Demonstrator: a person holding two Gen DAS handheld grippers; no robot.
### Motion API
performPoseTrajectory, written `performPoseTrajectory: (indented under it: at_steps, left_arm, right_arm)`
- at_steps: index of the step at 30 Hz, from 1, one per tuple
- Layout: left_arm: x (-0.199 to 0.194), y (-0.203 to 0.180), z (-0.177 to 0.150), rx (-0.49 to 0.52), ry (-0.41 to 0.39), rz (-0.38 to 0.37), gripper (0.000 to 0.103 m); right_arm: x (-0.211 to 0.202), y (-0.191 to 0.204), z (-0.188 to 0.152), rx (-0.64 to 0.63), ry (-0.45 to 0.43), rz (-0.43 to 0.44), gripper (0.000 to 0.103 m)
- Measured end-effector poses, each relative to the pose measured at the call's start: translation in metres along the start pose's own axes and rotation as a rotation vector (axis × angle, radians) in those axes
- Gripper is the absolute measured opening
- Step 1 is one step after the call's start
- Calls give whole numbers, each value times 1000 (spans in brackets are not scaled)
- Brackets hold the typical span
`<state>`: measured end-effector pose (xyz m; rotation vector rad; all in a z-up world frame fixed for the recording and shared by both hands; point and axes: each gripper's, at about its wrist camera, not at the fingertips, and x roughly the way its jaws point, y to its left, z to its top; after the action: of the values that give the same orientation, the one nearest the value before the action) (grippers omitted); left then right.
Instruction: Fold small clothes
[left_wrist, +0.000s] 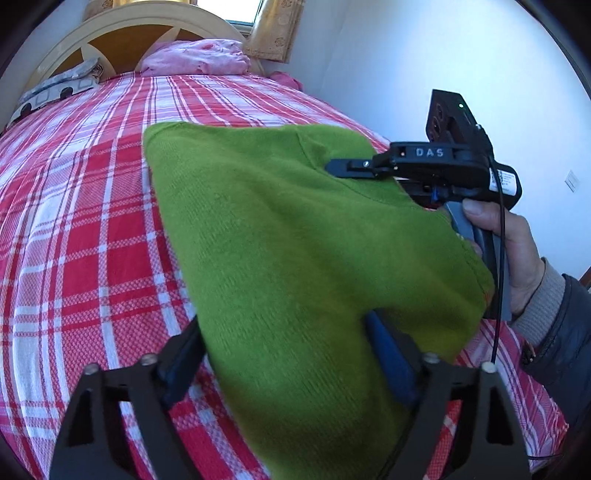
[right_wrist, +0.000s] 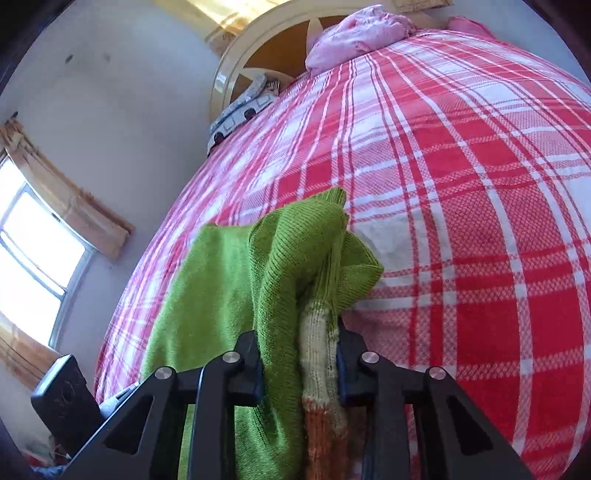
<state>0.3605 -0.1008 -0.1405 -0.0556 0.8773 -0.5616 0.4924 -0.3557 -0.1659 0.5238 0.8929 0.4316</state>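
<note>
Above the plaid bedspread (left_wrist: 74, 221), both grippers, left (left_wrist: 284, 354) and right (right_wrist: 299, 365), are clamping the green knit sweater (left_wrist: 280, 236), stretching it sideways between them.

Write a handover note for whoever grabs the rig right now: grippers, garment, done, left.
Left gripper: the green knit garment drapes between its jaws, which stand fairly wide; cannot tell whether they grip.
Right gripper: jaws shut on bunched green knit plus a cream and orange ribbed edge.
Garment: held up over the red plaid bedspread, hanging between the two grippers, not laid flat.
Elsewhere: pink bedding at the headboard, away from the work.
Done: garment picked up; no finished fold visible.
Left: probably lay it flat on the bedspread, fold it and set it down.
</note>
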Motion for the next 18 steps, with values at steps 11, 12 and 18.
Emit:
performPoseTrajectory:
  at_steps: [11,12,18]
  left_arm:
    - [-35,-3,-17,-27,-24,3,47]
    - [-38,-3,-18,-21,-24,3,46]
    - [-57,-2,-25,-16,-12,-4,43]
  right_arm:
    - [-27,42,-20,-48,-29,-19,27]
    - [-27,43,-22,-44,-27,-17,27]
    - [-35,52,-45,-32,-30,5,27]
